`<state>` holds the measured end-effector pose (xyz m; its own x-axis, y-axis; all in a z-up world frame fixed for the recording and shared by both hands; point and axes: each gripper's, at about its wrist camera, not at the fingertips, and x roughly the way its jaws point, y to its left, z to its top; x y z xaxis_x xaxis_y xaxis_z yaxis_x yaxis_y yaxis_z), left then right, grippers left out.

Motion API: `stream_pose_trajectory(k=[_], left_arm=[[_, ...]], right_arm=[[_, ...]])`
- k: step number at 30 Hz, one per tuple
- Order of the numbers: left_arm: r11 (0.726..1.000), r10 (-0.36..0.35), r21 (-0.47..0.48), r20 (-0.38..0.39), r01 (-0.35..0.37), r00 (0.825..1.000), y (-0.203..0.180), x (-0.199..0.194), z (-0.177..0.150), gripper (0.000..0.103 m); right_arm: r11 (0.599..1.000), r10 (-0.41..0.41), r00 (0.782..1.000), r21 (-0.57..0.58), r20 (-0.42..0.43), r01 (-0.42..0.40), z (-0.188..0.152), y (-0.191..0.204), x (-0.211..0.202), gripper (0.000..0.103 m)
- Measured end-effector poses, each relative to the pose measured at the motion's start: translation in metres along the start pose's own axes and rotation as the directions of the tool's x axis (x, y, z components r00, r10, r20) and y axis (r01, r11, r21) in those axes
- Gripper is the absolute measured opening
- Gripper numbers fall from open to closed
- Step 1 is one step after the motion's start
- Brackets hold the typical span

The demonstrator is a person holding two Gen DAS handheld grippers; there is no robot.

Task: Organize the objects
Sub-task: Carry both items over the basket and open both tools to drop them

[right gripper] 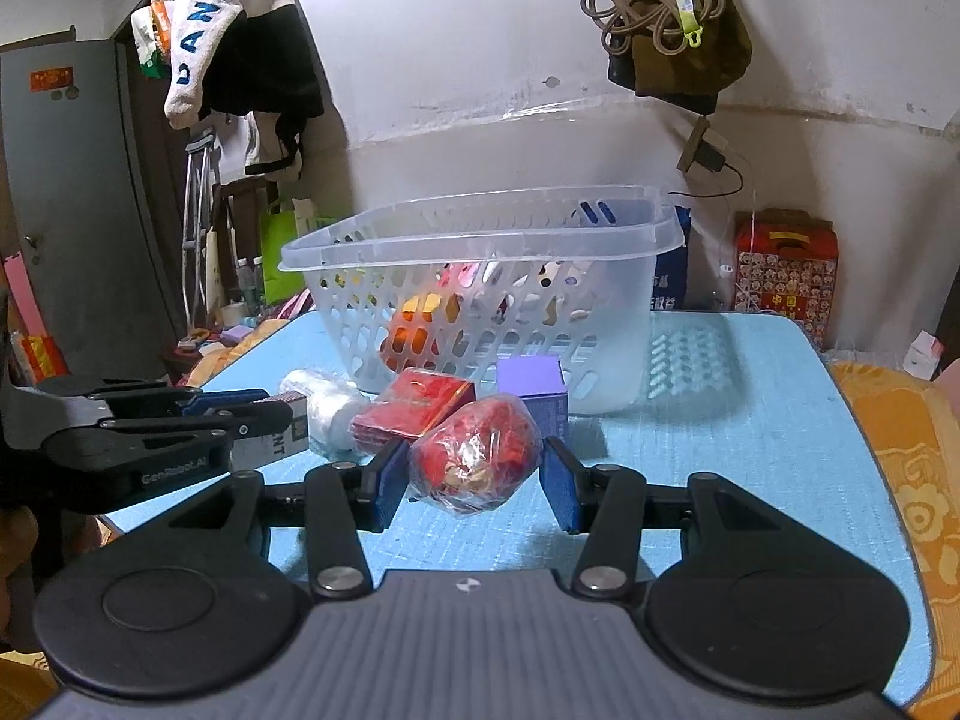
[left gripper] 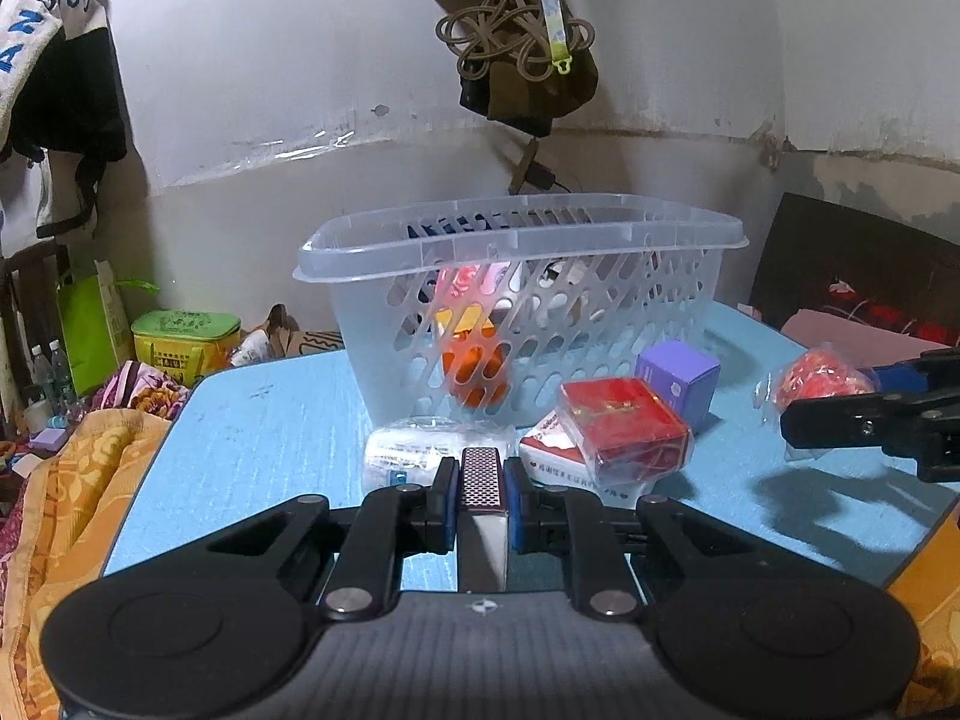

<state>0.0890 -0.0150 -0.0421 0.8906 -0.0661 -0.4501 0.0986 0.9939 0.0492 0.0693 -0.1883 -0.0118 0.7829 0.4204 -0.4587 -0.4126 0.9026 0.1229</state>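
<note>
1. Left wrist view: left gripper (left gripper: 480,495) clamped on a slim white box with a dark red dotted end (left gripper: 480,480); long axis runs along the fingers, dotted end toward the clear plastic slotted basket (left gripper: 516,240).
2. Box held in front of basket, above the blue tabletop (left gripper: 270,420).
3. Right wrist view: right gripper (right gripper: 474,480) grips a red plastic-wrapped bundle (right gripper: 474,456) in front of basket.
4. Only right wrist view shows box's printed side; only left shows its dotted end.
5. Red wrapped box (left gripper: 624,426) and purple cardboard cube (left gripper: 678,381) sit beside basket.
</note>
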Motion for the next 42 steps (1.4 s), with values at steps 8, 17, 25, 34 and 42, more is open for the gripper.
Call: stream_pose_trajectory(k=[8, 17, 25, 34, 42], left_arm=[[1.000, -0.007, 0.006, 0.028, 0.007, 1.000, -0.005, -0.010, 0.004, 0.019], [1.000, -0.017, -0.001, 0.059, 0.017, 0.998, -0.005, -0.018, 0.009, 0.019], [0.999, -0.029, -0.017, 0.110, 0.031, 0.994, -0.004, -0.032, 0.017, 0.019], [0.998, -0.051, -0.031, 0.182, 0.058, 0.982, -0.007, -0.047, 0.042, 0.019], [0.987, -0.094, -0.103, 0.235, 0.121, 0.967, -0.007, -0.027, 0.098, 0.019]], right_arm=[[1.000, 0.003, 1.000, 0.019, 0.017, -0.003, 0.002, -0.008, -0.006, 0.052], [1.000, -0.004, 0.999, 0.010, 0.034, 0.004, 0.006, -0.009, -0.008, 0.051], [1.000, 0.005, 0.998, 0.027, 0.059, -0.007, 0.015, -0.012, -0.013, 0.051], [0.999, 0.013, 0.989, 0.039, 0.146, -0.019, 0.044, -0.016, -0.024, 0.051], [0.999, -0.001, 0.982, 0.043, 0.187, -0.007, 0.098, -0.021, 0.005, 0.051]])
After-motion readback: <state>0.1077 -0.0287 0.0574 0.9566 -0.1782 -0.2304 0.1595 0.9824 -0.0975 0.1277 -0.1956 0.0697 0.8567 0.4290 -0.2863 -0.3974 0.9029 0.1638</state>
